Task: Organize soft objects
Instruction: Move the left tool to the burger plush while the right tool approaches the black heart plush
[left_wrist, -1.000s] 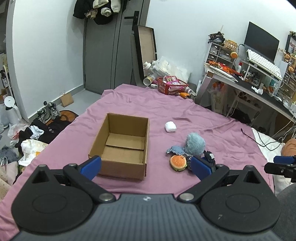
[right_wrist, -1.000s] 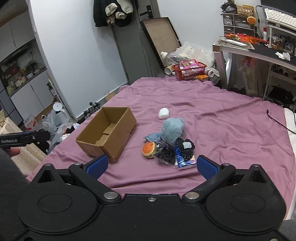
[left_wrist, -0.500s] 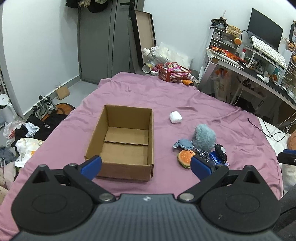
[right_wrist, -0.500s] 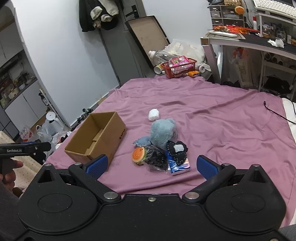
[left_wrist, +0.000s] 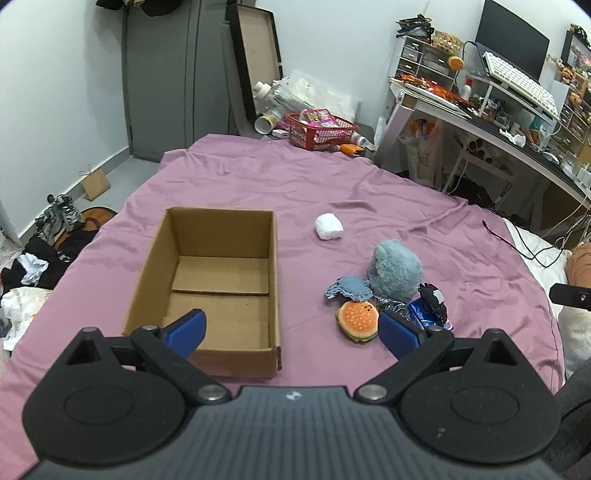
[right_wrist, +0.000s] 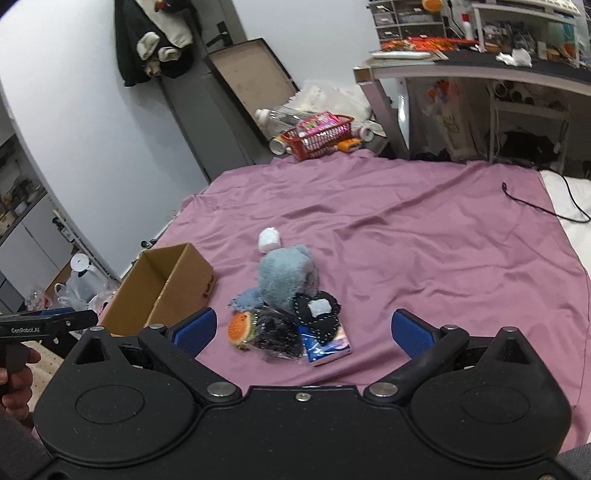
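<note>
Judging by the bare cardboard box (left_wrist: 207, 280), nothing is sorted yet. Beside it on the purple sheet (left_wrist: 369, 192) lie the blue plush (left_wrist: 397, 271), burger toy (left_wrist: 357, 320) and white bundle (left_wrist: 328, 227), untouched. Left gripper (left_wrist: 291, 330) and right gripper (right_wrist: 303, 330) hover spread wide, empty.

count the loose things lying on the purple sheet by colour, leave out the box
white: 1, roll
grey-blue: 2, plush and knitted piece
orange: 1, burger toy
black: 2, crinkly bag and star-shaped pouch
dark blue: 1, flat packet
total: 7
</note>
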